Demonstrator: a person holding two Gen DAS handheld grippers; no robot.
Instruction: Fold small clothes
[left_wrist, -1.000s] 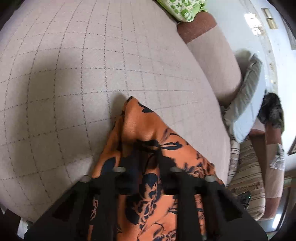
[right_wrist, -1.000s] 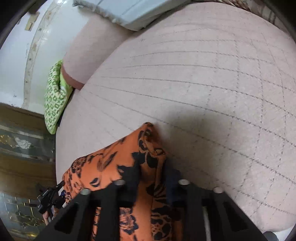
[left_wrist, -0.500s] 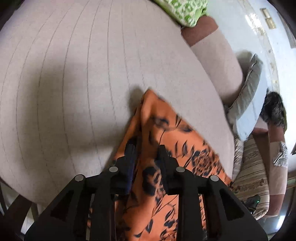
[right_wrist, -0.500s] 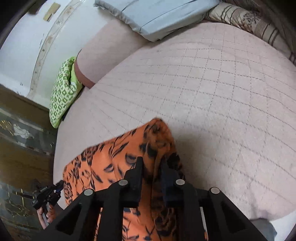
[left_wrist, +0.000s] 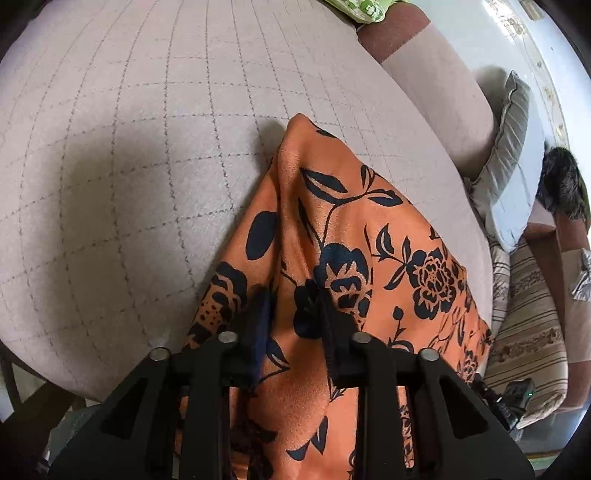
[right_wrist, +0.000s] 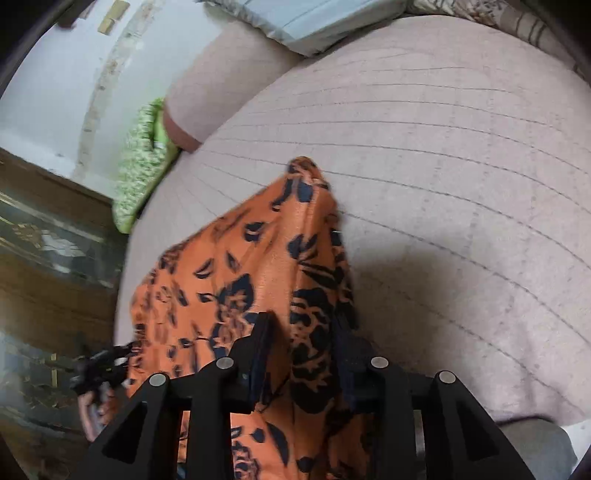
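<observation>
An orange garment with a dark floral print (left_wrist: 369, 229) lies partly spread on a quilted pinkish bed cover (left_wrist: 147, 147). Its pointed corner rests toward the middle of the cover. My left gripper (left_wrist: 295, 314) is closing, and a raised fold of the cloth is pinched between its pads. In the right wrist view the same garment (right_wrist: 240, 266) runs back under my right gripper (right_wrist: 303, 332). Its jaws are opening, and the cloth lies loosely in the gap between them. The near end of the garment is hidden behind both grippers.
A green patterned pillow (right_wrist: 140, 177) and a pale blue-grey pillow (left_wrist: 513, 177) lie by the padded headboard (left_wrist: 436, 85). Striped cushions (left_wrist: 528, 332) sit off the cover's right edge. Dark wooden furniture (right_wrist: 55, 258) stands left of the cover (right_wrist: 443, 184).
Both grippers have moved along the cover, and more of the garment now lies spread out ahead of them. The right jaws have widened; the left still pinch the fold.
</observation>
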